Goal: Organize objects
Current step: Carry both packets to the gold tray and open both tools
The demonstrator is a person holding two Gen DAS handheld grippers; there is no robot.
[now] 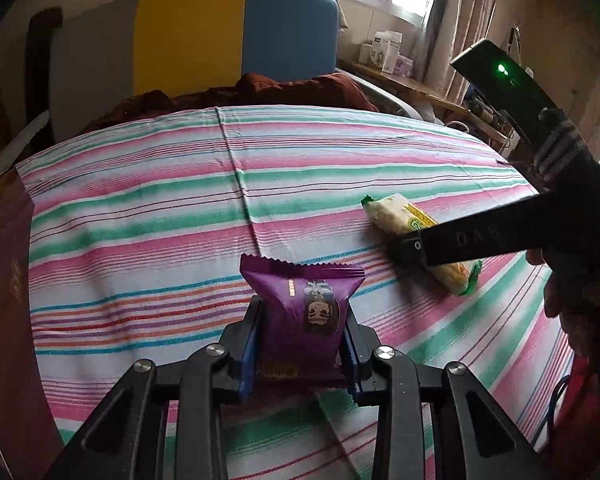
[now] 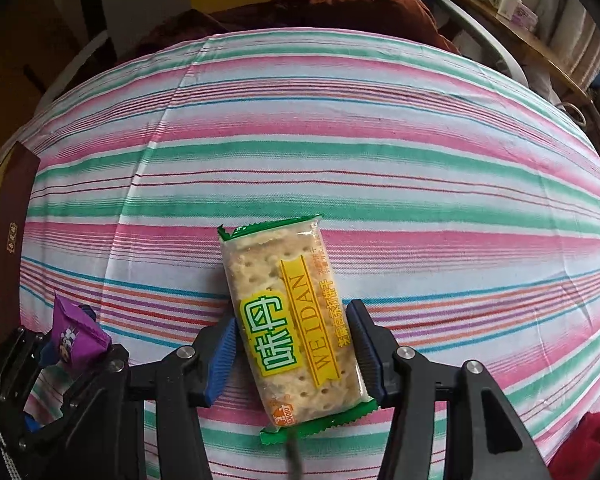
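Observation:
My left gripper (image 1: pixel 302 320) is shut on a purple snack packet (image 1: pixel 302 304), which stands up between the blue pads above the striped cloth; the packet also shows in the right wrist view (image 2: pixel 76 336). A cracker packet with green ends and a yellow label (image 2: pixel 296 320) lies on the cloth. My right gripper (image 2: pixel 292 340) sits around it, a blue pad on each side. A small gap shows at the left pad, and the right pad is at the packet's edge. In the left wrist view the cracker packet (image 1: pixel 396 216) lies partly under the right gripper's body.
The table is covered with a pink, green and white striped cloth (image 1: pixel 140 208). A dark red box (image 2: pixel 8 248) stands at the left edge. A brown cloth (image 1: pixel 260 88) and a grey, yellow and blue panel (image 1: pixel 188 40) lie beyond the far edge. A wooden shelf with boxes (image 1: pixel 388 52) is at the back right.

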